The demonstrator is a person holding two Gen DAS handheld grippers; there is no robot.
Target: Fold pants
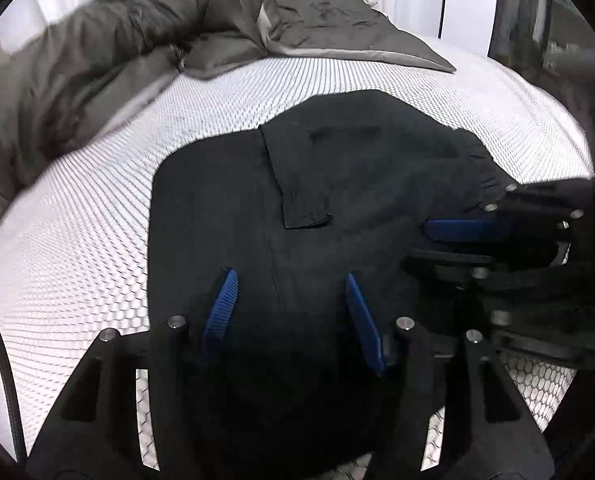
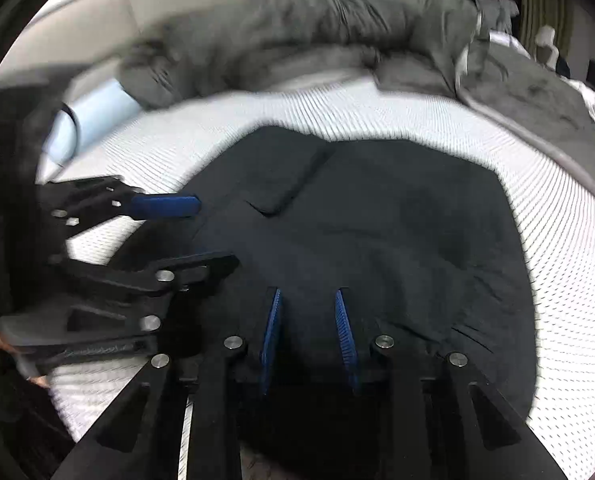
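Observation:
Dark navy pants (image 1: 337, 184) lie folded in a compact stack on the white mesh mattress; they also show in the right wrist view (image 2: 377, 224). A pocket flap (image 1: 301, 184) faces up. My left gripper (image 1: 291, 280) is open, its blue pads spread just over the near part of the pants, holding nothing. My right gripper (image 2: 307, 300) is open with a narrower gap, low over the near edge of the pants. Each gripper shows in the other's view: the right one at the right (image 1: 453, 244), the left one at the left (image 2: 205, 232).
A white honeycomb-pattern mattress (image 1: 97, 216) carries everything. A bunched grey duvet (image 1: 109, 40) lies along the far side, also in the right wrist view (image 2: 317, 24). A grey blanket (image 1: 337, 28) lies beyond. A pale blue pillow (image 2: 89, 120) is at left.

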